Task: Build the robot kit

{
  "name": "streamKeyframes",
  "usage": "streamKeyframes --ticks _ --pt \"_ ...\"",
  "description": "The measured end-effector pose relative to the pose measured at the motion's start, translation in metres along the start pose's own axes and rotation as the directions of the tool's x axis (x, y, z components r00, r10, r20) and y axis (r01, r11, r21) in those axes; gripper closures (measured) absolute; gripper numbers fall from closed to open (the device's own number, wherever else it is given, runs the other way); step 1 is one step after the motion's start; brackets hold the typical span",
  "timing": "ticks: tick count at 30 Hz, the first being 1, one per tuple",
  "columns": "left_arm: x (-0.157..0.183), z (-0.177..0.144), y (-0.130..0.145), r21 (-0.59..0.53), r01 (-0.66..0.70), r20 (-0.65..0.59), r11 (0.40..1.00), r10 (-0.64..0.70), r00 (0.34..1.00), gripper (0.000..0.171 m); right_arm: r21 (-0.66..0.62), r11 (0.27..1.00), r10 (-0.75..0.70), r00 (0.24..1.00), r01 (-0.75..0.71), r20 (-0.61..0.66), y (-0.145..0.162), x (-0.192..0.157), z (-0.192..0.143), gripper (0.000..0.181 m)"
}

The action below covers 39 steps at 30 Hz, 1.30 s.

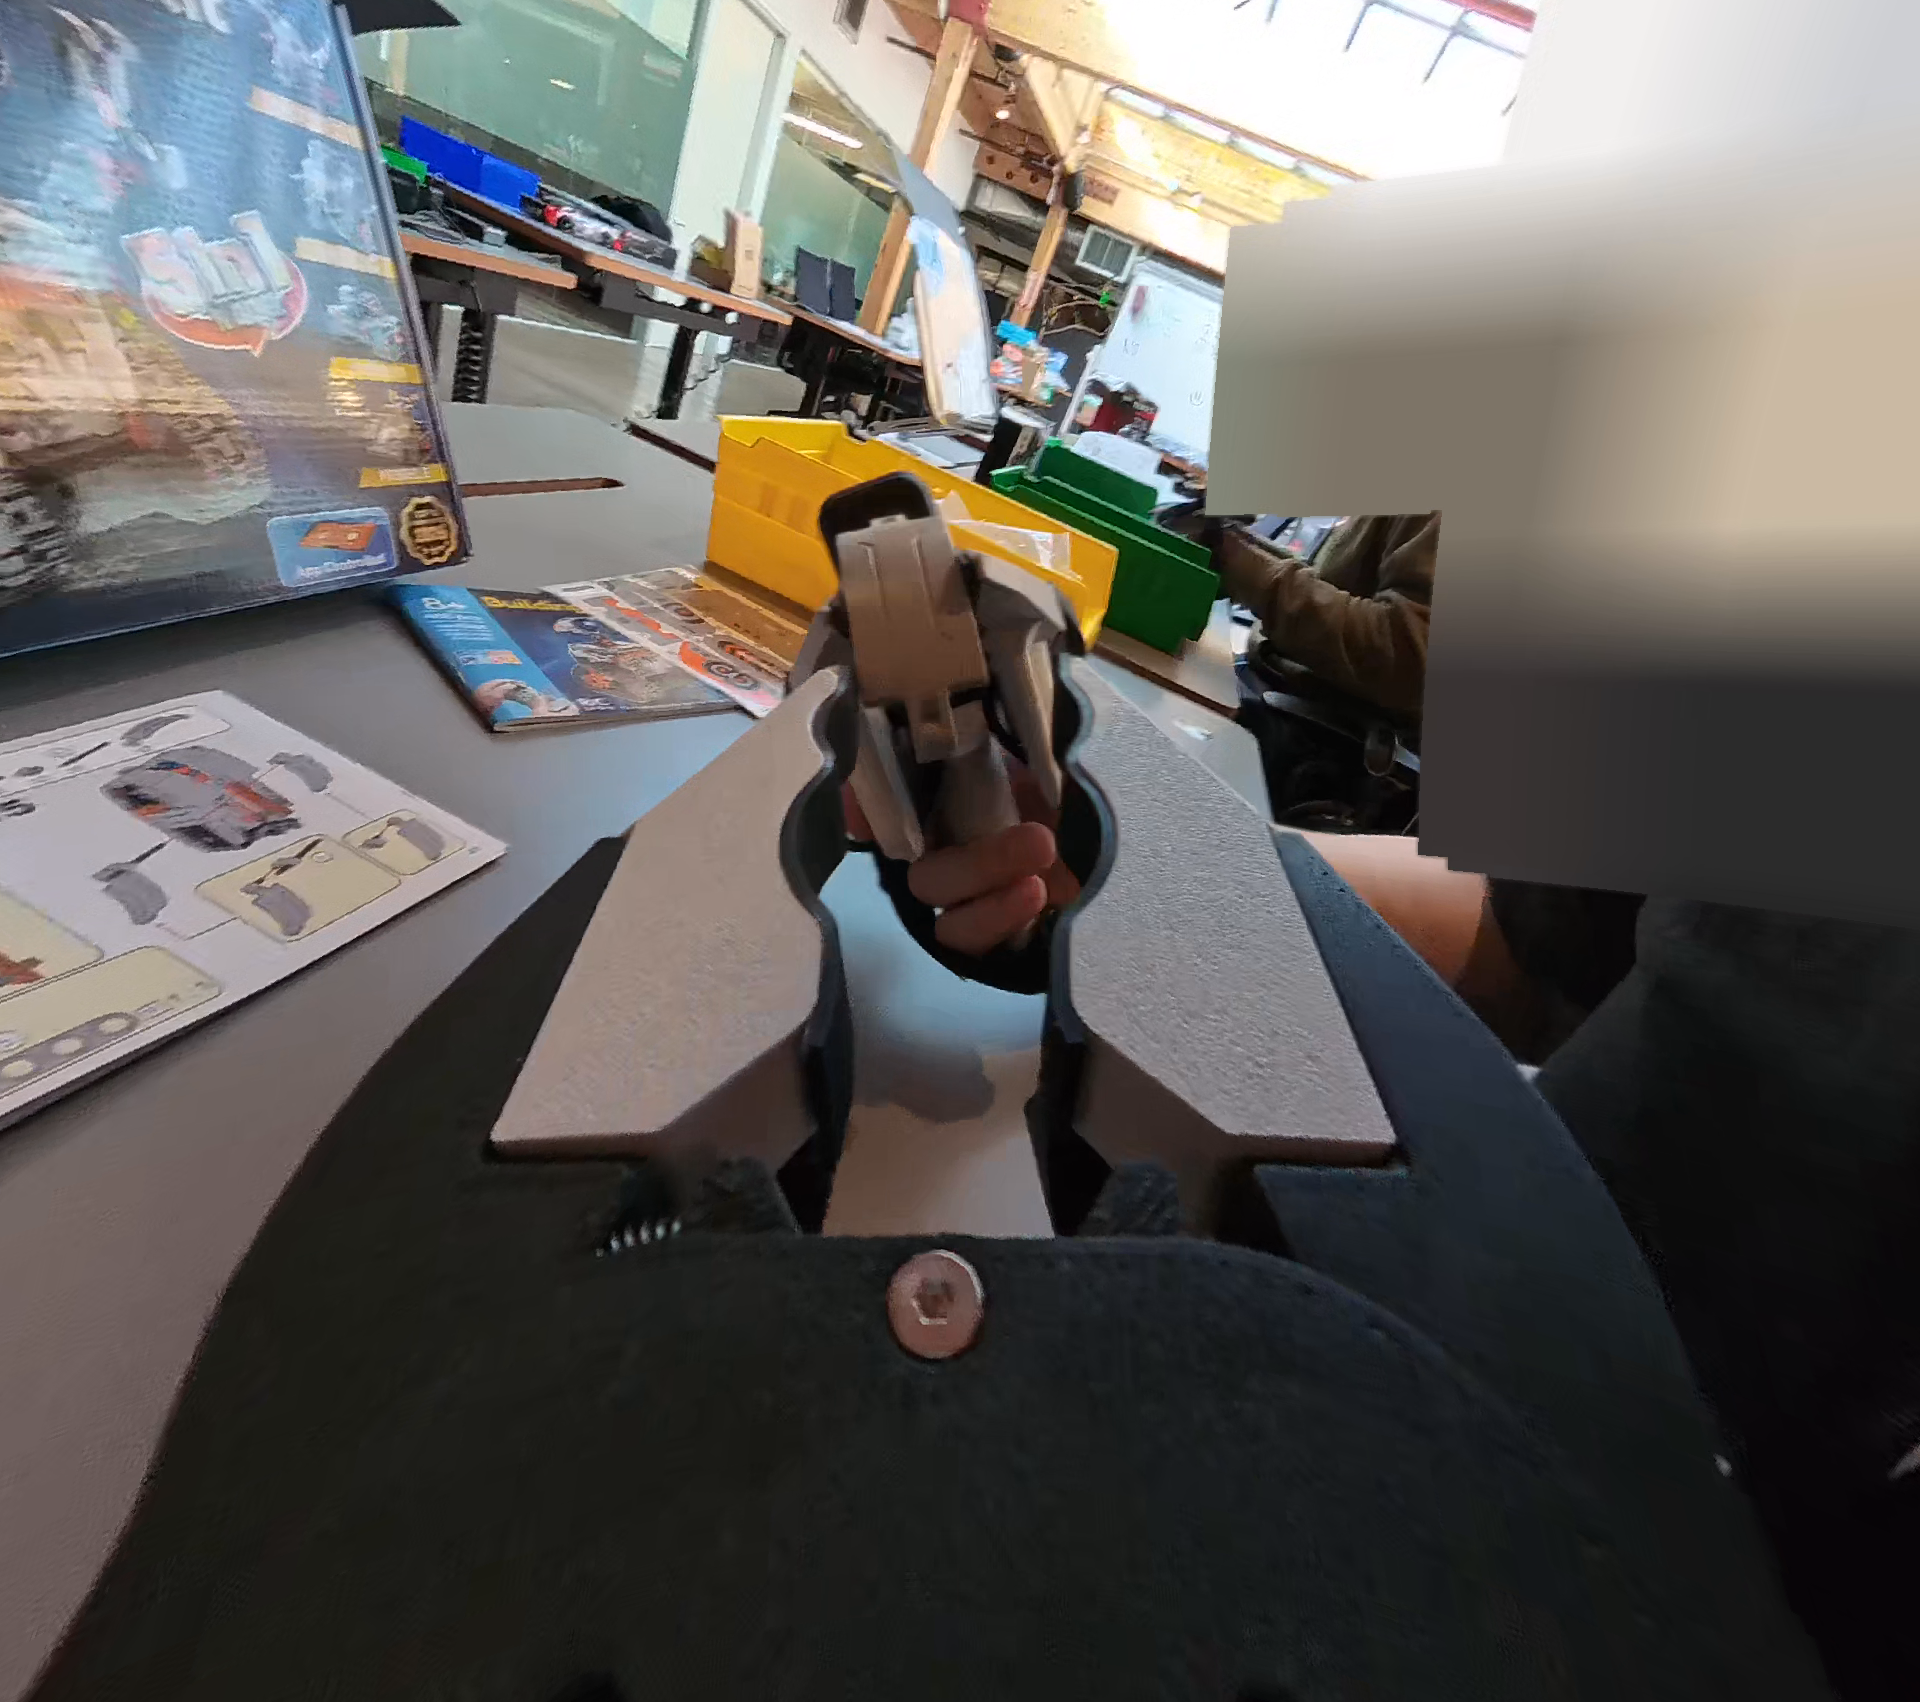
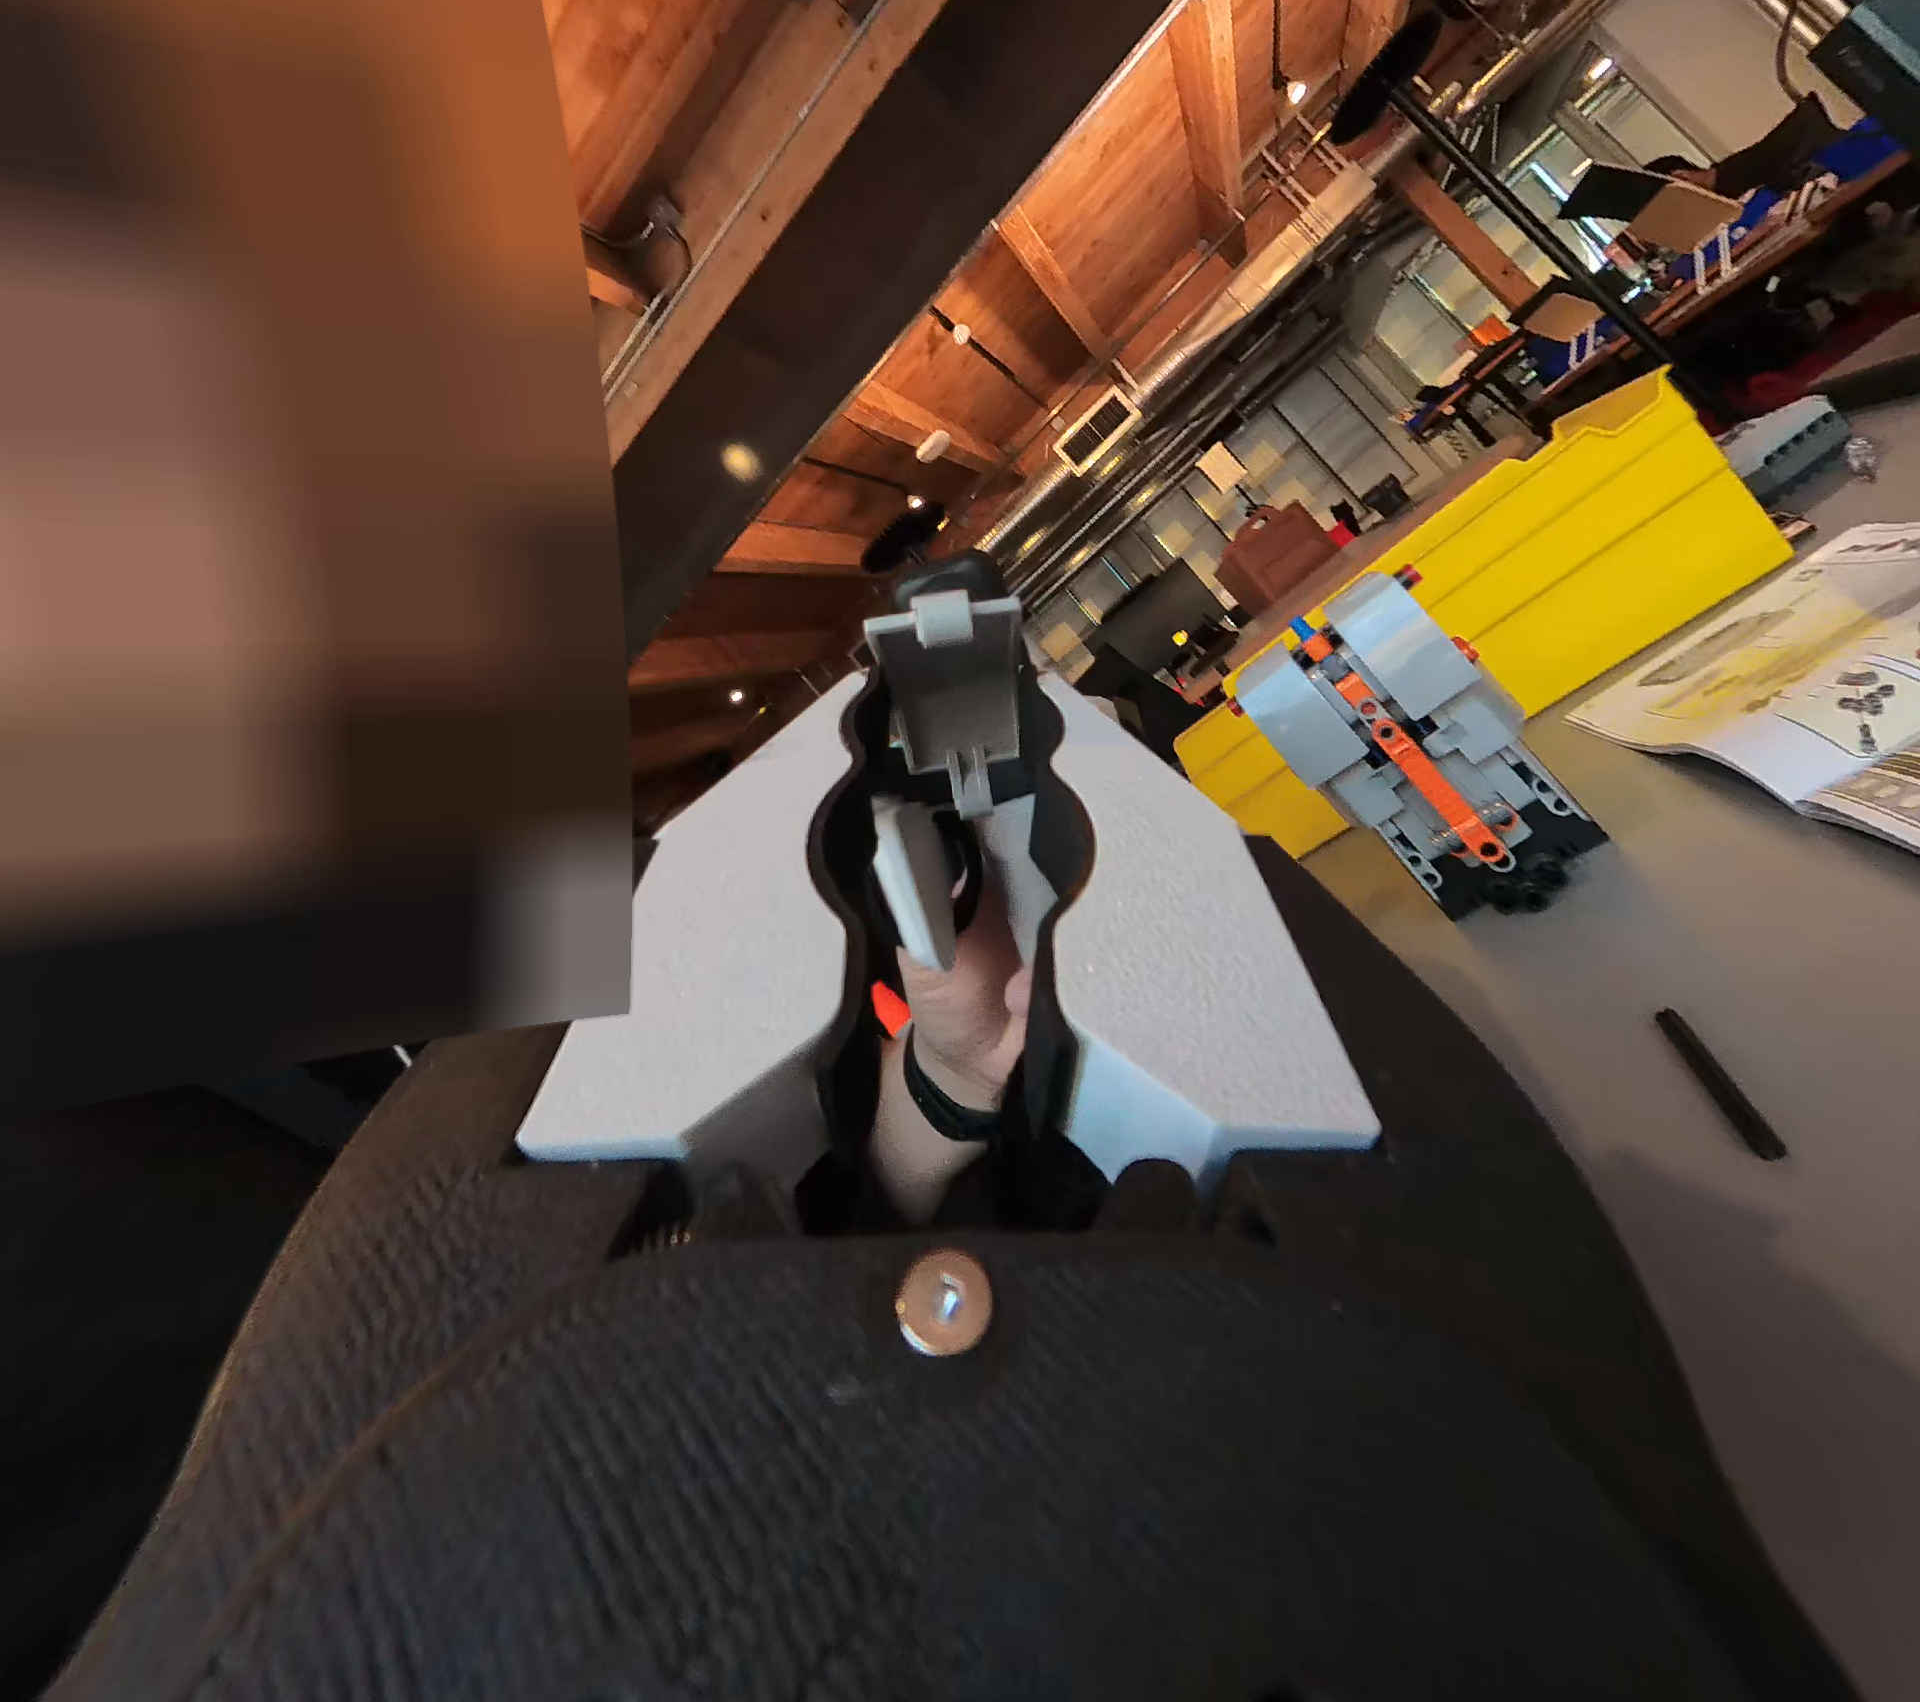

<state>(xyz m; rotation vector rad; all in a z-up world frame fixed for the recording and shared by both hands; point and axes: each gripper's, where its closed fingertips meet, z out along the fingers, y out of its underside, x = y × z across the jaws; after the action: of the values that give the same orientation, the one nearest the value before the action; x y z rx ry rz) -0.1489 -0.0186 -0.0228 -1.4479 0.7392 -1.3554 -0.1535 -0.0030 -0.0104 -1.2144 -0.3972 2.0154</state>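
Observation:
My left gripper (image 1: pixel 940 686) is shut on a small grey brick assembly (image 1: pixel 914 634) with a black top, held up above the grey table (image 1: pixel 156 1237). A hand (image 1: pixel 977 883) shows through the gap behind it. My right gripper (image 2: pixel 951 702) is shut on a grey brick assembly (image 2: pixel 940 686) with a black top that looks like the same piece. A hand (image 2: pixel 956 1018) with a dark wristband and a small orange part (image 2: pixel 883 1003) show behind it. A larger grey and orange brick model (image 2: pixel 1392 748) on a black base stands on the table to the right.
A kit box (image 1: pixel 208 281) stands at the left, with an instruction sheet (image 1: pixel 208 863) and booklets (image 1: pixel 561 655) lying near it. A yellow bin (image 1: pixel 790 509) and a green bin (image 1: pixel 1122 540) sit farther back. A black rod (image 2: pixel 1720 1081) and an open booklet (image 2: pixel 1766 696) lie at the right.

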Motion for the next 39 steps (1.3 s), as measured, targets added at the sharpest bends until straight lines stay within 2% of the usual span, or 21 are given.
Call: streamKeyframes --ticks 1,4,10,15,16,18,20,23,25,27,31,36,39 --pt "-0.005 -0.001 0.003 -0.019 -0.008 0.033 1.000 0.009 0.999 0.144 -0.008 1.000 -0.001 1.000 0.001 -0.002 0.001 0.001 0.001 0.159" --pt "-0.007 -0.002 0.008 -0.049 -0.003 0.034 0.999 0.005 0.999 0.150 -0.030 0.999 0.012 1.000 -0.013 -0.017 0.005 0.006 0.000 0.159" --pt "-0.008 -0.005 0.006 -0.039 0.018 0.021 0.999 -0.017 1.000 0.150 -0.106 0.994 -0.038 0.999 0.034 -0.037 0.014 0.007 0.002 0.159" --pt "-0.014 -0.008 0.014 -0.128 -0.038 0.058 0.991 0.045 0.997 0.150 -0.164 0.986 -0.056 0.994 0.041 -0.093 0.017 0.016 0.000 0.157" --pt "-0.018 -0.009 0.017 -0.156 -0.061 0.083 0.986 0.074 0.994 0.150 -0.178 0.983 -0.073 0.990 0.051 -0.119 0.016 0.019 -0.002 0.149" --pt "-0.029 -0.012 0.027 -0.236 -0.101 0.148 0.966 0.138 0.979 0.150 -0.218 0.974 -0.111 0.976 0.069 -0.189 0.011 0.026 -0.011 0.128" --pt "-0.041 -0.013 0.044 -0.341 -0.109 0.195 0.934 0.184 0.963 0.150 -0.264 0.956 -0.200 0.940 0.126 -0.278 0.004 0.037 -0.026 0.128" --pt "-0.052 -0.014 0.075 -0.500 -0.084 0.222 0.862 0.222 0.949 0.149 -0.306 0.924 -0.350 0.833 0.231 -0.428 -0.015 0.055 -0.051 0.130" --pt "-0.060 -0.016 0.085 -0.560 -0.088 0.247 0.823 0.268 0.931 0.149 -0.290 0.921 -0.376 0.790 0.260 -0.485 -0.026 0.059 -0.060 0.130" --pt "-0.070 -0.020 0.091 -0.602 -0.089 0.282 0.793 0.316 0.906 0.149 -0.274 0.927 -0.364 0.787 0.255 -0.498 -0.030 0.058 -0.062 0.131" --pt "-0.081 -0.026 0.105 -0.657 -0.040 0.307 0.753 0.317 0.897 0.149 -0.266 0.930 -0.361 0.770 0.254 -0.526 -0.033 0.060 -0.064 0.134" --pt "-0.087 -0.026 0.116 -0.695 -0.021 0.303 0.718 0.319 0.898 0.149 -0.238 0.942 -0.331 0.790 0.239 -0.516 -0.034 0.055 -0.061 0.135" --pt "-0.088 -0.025 0.117 -0.696 -0.033 0.299 0.717 0.331 0.895 0.149 -0.230 0.943 -0.328 0.796 0.241 -0.509 -0.035 0.051 -0.060 0.136"
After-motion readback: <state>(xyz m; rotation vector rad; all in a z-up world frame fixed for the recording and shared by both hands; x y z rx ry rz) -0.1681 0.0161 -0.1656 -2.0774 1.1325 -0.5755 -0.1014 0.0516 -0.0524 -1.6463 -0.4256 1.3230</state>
